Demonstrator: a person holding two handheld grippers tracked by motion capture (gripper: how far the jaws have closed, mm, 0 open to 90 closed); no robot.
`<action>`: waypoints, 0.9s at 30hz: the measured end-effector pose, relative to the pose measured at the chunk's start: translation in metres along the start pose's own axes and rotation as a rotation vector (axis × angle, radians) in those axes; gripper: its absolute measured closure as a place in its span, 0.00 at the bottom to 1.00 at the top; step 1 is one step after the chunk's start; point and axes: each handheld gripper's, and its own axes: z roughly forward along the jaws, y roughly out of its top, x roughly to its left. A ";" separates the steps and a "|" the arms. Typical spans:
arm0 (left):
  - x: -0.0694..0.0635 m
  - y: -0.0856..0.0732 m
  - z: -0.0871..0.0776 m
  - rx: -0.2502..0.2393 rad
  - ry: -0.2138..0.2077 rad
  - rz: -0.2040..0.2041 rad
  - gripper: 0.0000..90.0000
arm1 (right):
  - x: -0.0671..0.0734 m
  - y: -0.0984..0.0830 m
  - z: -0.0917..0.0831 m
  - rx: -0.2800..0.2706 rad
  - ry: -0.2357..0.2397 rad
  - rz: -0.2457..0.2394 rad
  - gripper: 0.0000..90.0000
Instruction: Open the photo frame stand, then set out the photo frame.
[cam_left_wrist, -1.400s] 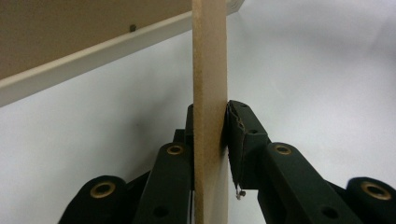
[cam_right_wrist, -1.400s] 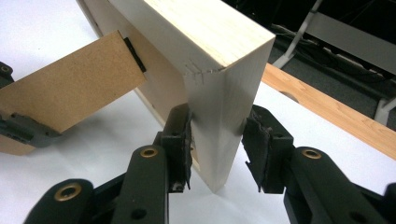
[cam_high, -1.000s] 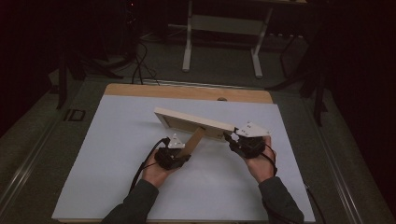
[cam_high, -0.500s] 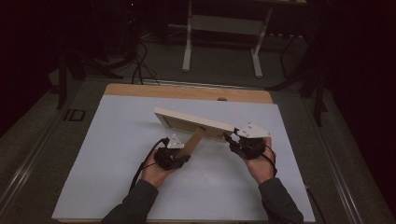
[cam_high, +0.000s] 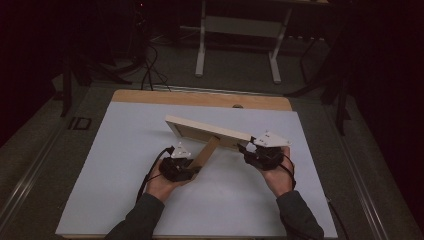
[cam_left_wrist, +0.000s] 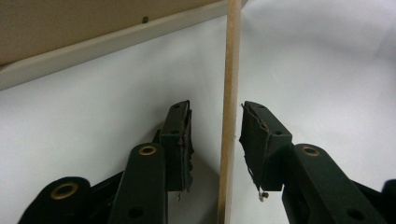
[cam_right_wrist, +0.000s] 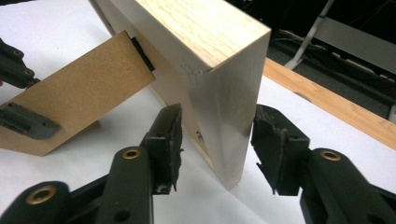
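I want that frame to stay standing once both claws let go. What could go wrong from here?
1. The frame leans on one thin stand; the left claw has just been opening around it with small gaps, so pulling back crookedly could drag it.
2. The right claw, also just opening, straddles the frame's corner closely; a pad could catch it.
3. On the smooth white mat, the stand's foot might slide.

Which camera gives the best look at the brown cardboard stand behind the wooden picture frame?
The right gripper view: the brown cardboard stand shows its broad face there. The left gripper view catches its thin edge; the high view shows it small.
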 end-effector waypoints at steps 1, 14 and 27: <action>0.000 0.000 -0.001 -0.003 0.000 -0.003 0.71 | 0.000 0.000 0.000 0.004 0.003 -0.003 0.56; 0.001 -0.002 -0.007 -0.018 -0.009 -0.010 0.70 | 0.000 -0.002 -0.002 0.000 0.015 0.015 0.53; 0.008 -0.004 -0.017 -0.043 -0.026 -0.058 0.69 | -0.004 -0.010 -0.003 0.011 0.029 0.054 0.54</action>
